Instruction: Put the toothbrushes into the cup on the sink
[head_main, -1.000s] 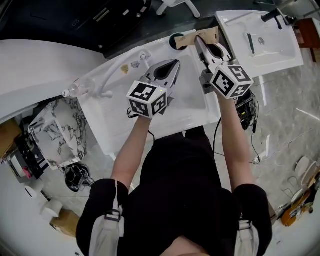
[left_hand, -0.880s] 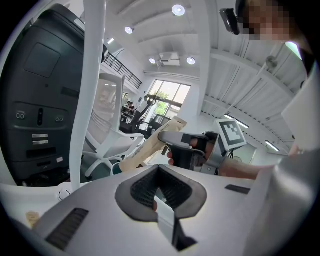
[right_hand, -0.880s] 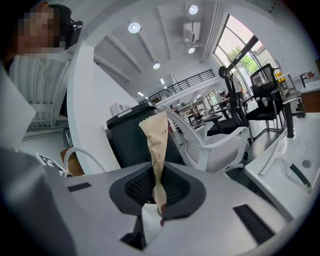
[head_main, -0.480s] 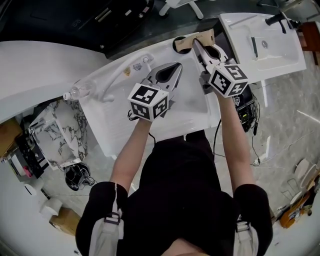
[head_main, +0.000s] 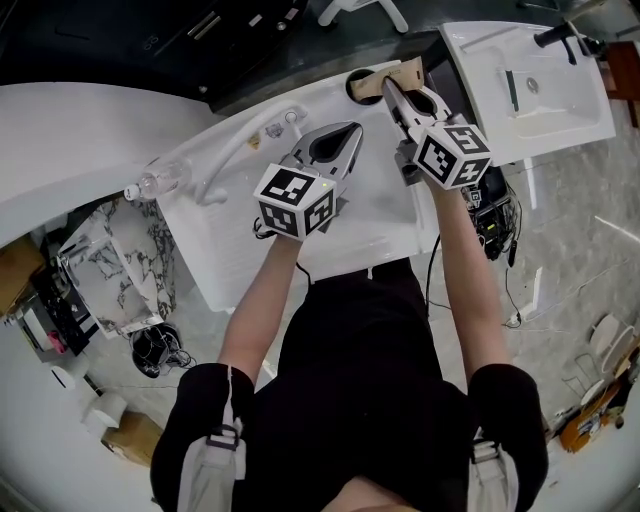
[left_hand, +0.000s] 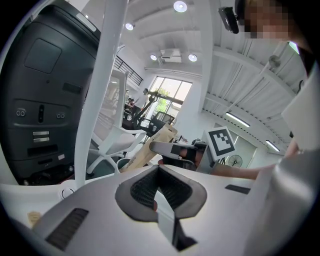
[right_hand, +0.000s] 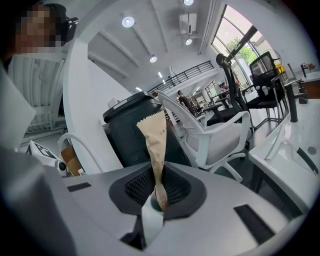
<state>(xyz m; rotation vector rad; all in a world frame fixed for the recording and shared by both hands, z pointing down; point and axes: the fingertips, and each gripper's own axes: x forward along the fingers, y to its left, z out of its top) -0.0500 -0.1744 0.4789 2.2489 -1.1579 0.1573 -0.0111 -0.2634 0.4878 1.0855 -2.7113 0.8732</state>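
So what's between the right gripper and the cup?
Only the brown paper-wrapped toothbrush, held by the right gripper, whose jaws have just been opening slightly; in the head view its end overlaps the cup.

White sink (head_main: 385, 205) carried dark cup (head_main: 352, 88) at back rim, white faucet (head_main: 225, 165), clear bottle (head_main: 150, 182) at left corner.

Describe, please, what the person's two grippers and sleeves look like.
Both the left gripper and right gripper are light grey tapered shells with dark ribbed pads inside the jaws. Each carries a white cube printed with black square markers. The person wears a black short-sleeved top.
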